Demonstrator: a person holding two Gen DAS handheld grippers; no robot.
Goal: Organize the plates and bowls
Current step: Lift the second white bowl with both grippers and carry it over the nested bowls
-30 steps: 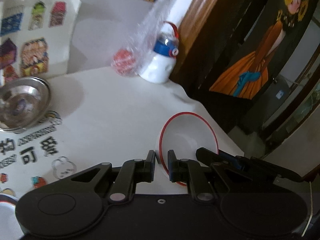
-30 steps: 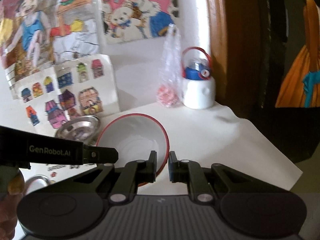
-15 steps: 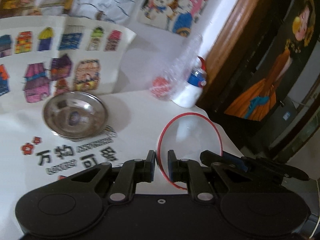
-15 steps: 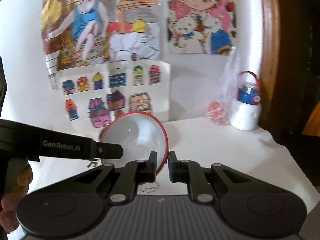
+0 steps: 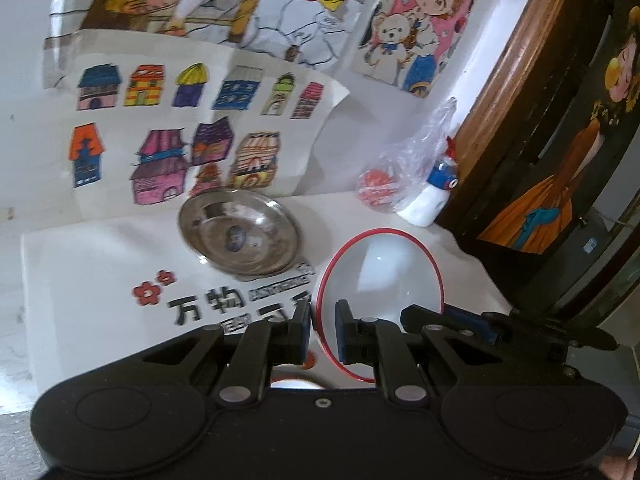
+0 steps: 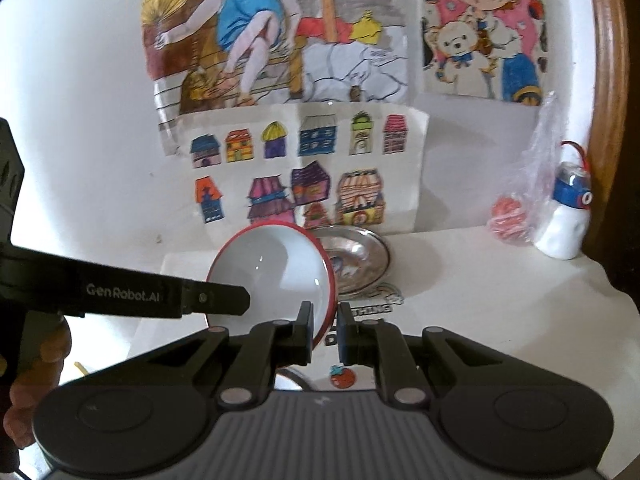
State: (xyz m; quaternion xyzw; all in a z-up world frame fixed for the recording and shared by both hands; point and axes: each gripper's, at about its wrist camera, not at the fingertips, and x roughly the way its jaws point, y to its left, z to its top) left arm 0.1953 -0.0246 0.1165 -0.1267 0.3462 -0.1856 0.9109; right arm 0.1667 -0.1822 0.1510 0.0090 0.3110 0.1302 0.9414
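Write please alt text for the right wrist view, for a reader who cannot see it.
Two hand-held grippers pinch the red rim of a white bowl from opposite sides, holding it tilted above a white table. Behind it sits a steel bowl, under children's drawings on the wall.

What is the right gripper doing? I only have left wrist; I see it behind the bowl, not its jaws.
Observer: The right gripper is shut on the bowl's red rim, across from the left gripper.
Operator: Anything at my handle?
Observer: A person's hand grips it, at the left edge of the right wrist view.
Operator: Where is the steel dish from that side?
Observer: There the bowl covers the left part of the steel dish. I cannot tell whether they touch.
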